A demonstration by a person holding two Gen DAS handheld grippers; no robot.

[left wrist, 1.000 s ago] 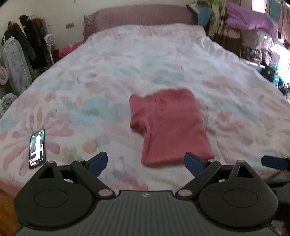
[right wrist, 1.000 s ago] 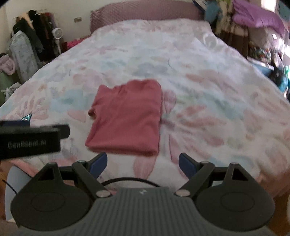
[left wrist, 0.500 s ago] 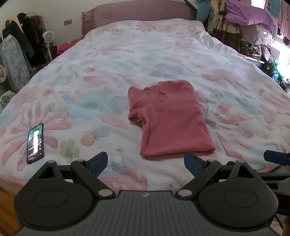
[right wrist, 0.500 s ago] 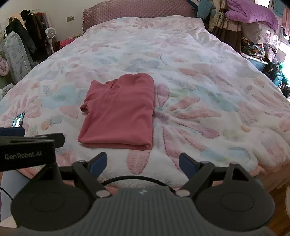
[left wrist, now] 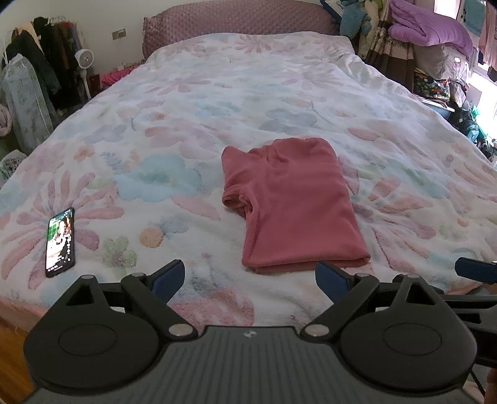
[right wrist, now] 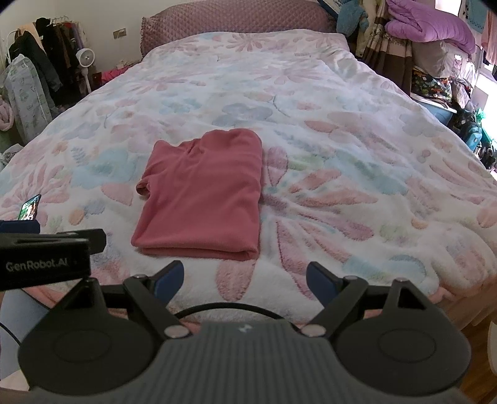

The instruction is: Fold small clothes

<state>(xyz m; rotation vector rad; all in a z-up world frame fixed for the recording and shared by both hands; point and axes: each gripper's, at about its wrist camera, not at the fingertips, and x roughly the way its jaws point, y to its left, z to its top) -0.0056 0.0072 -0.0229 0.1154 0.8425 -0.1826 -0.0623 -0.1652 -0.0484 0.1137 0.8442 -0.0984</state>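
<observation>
A small pink-red shirt [left wrist: 292, 202] lies folded lengthwise on the floral bed cover [left wrist: 217, 108], hem toward me, one short sleeve sticking out at its left. It also shows in the right wrist view [right wrist: 205, 192]. My left gripper [left wrist: 250, 279] is open and empty, held above the bed's near edge just short of the hem. My right gripper [right wrist: 240, 279] is open and empty too, just short of the hem and to its right. The left gripper's body [right wrist: 46, 258] shows at the left of the right wrist view.
A phone [left wrist: 60, 242] with a lit screen lies on the bed cover to the left of the shirt. A padded headboard [left wrist: 236, 21] is at the far end. Hanging clothes and a fan [left wrist: 84, 59] stand at the left, piled bedding [left wrist: 428, 34] at the right.
Both grippers have steadied and shifted slightly relative to the bed; the shirt now sits a little farther off in both views. The shirt itself and the phone have not moved. Both grippers stay open.
</observation>
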